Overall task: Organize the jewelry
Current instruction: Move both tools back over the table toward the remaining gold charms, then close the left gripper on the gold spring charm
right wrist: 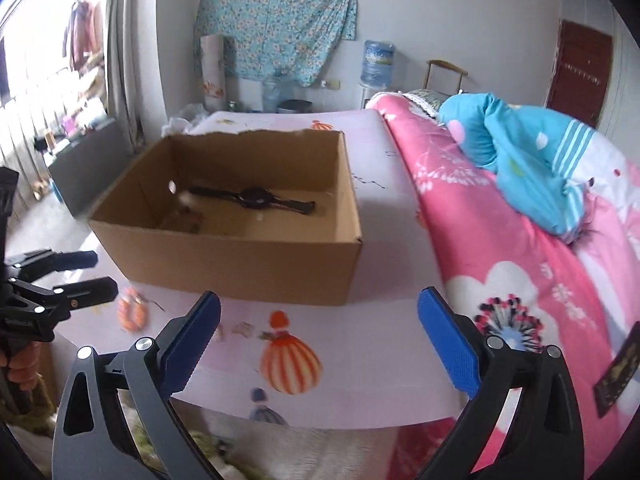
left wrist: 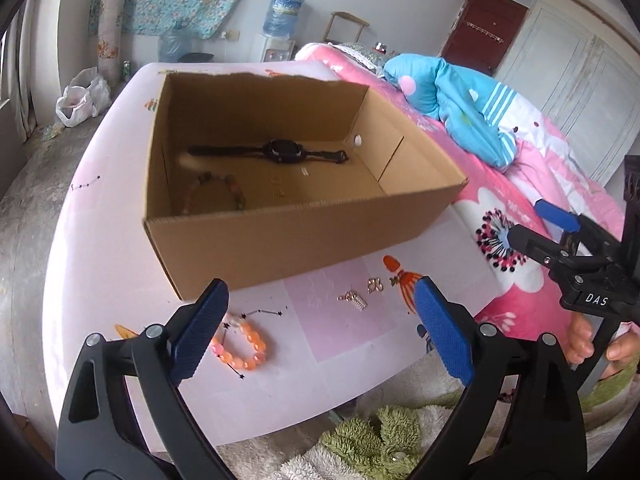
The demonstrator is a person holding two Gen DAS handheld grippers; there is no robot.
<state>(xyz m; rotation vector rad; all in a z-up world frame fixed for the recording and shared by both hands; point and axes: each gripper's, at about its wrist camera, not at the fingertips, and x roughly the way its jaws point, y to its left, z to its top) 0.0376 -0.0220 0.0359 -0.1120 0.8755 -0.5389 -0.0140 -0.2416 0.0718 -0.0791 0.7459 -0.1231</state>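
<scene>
An open cardboard box (left wrist: pixel 280 236) stands on a pink sheet (left wrist: pixel 344 320). Inside lie a black watch (left wrist: pixel 280 151), a beaded bracelet (left wrist: pixel 216 192) and small gold pieces (left wrist: pixel 279 186). In front of the box lie an orange bead bracelet (left wrist: pixel 244 346) and small gold earrings (left wrist: pixel 362 294). My left gripper (left wrist: pixel 320 328) is open and empty, just above these. My right gripper (right wrist: pixel 320 344) is open and empty, near the box's front (right wrist: pixel 240 264). The right gripper also shows in the left wrist view (left wrist: pixel 536 224). The watch (right wrist: pixel 252 198), orange bracelet (right wrist: pixel 132 312) and earrings (right wrist: pixel 244 328) show blurred in the right wrist view.
A pink flowered quilt (right wrist: pixel 520 280) and a blue plush (right wrist: pixel 532 160) lie on the bed to the right. A green fluffy cloth (left wrist: pixel 372 440) is at the near edge. A dark card (right wrist: pixel 616 372) lies on the quilt. A water dispenser (left wrist: pixel 280 20) stands by the far wall.
</scene>
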